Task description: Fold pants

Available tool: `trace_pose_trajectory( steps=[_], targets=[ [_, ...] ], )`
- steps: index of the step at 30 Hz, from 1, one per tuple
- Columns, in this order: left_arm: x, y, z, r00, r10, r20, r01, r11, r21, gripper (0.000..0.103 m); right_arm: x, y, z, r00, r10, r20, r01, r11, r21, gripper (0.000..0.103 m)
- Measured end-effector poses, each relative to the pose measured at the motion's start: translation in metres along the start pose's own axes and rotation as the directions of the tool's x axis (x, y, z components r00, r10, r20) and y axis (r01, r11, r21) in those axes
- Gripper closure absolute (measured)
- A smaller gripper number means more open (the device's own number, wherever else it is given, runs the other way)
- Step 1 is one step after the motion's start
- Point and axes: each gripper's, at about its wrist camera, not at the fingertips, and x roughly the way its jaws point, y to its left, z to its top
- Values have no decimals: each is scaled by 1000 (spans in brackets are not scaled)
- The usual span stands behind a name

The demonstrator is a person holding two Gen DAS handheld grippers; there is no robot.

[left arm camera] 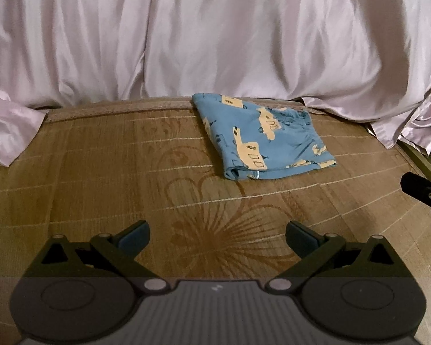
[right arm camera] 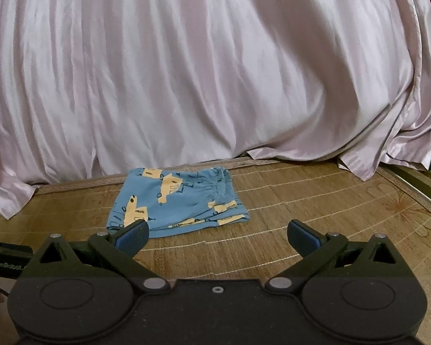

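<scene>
- Left gripper (left arm camera: 217,237) and right gripper (right arm camera: 217,237) both gape, holding nothing.
- Pants (left arm camera: 261,138) lie folded ahead of both, clear of the fingers.
- Risk: another grab could drag layers apart on the mat (left arm camera: 100,172).

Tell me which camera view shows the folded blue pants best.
The left wrist view: the pants lie fully visible on the mat, with nothing in front. In the right wrist view, the pants are smaller, and the open right tool hides their near left corner.
</scene>
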Motion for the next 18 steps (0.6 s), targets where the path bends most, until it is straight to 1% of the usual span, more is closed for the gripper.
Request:
trace_pose_trajectory(
  steps=[11, 18],
  targets=[
    [5, 2, -4, 1000, -15, 2, 15, 1000, 25, 0, 8, 1, 1, 1000, -22, -18, 22, 1000, -8, 1],
    [9, 1, -4, 1000, 1, 6, -1, 998, 57, 0, 12, 2, 0, 999, -26, -36, 26, 999, -21, 1]
  ],
)
